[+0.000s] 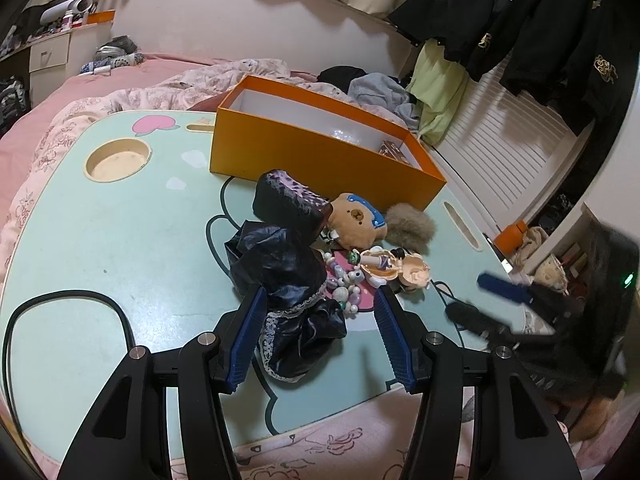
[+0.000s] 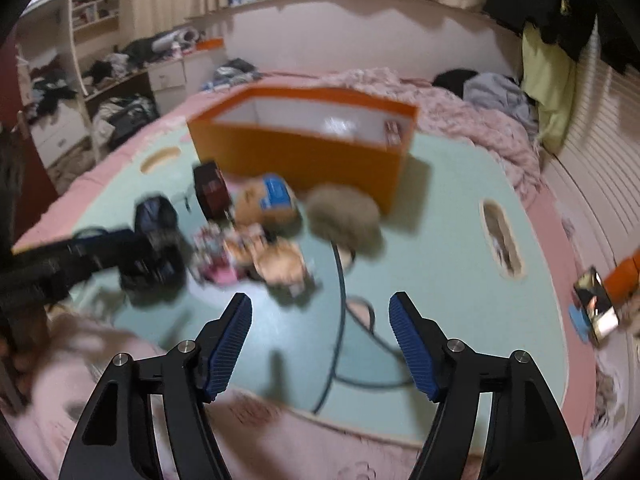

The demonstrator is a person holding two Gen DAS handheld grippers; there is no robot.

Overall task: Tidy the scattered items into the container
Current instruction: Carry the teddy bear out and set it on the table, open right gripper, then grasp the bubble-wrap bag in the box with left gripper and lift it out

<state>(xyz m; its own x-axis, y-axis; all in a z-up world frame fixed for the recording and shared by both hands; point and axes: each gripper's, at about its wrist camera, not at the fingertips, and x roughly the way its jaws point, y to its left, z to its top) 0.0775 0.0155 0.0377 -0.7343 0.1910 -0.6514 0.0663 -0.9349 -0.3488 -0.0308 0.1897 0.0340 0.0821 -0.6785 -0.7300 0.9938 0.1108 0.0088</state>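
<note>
Two open grippers hovering over a cluttered lap table beside an orange box

The left gripper is hanging above the near end of a black lace-trimmed cloth, its blue pads standing apart, one at each side of the cloth and not visibly pressing it. The right gripper is pointing down at bare mint-green table with its jaws spread and nothing between them; its view is blurred. The scattered items are lying in a heap near the table's middle: the cloth, a small dark pouch, a bear plush, a grey fur ball, beads and a small doll. The orange box is sitting just behind the heap, open-topped, with a small patterned packet in its far corner.
</note>
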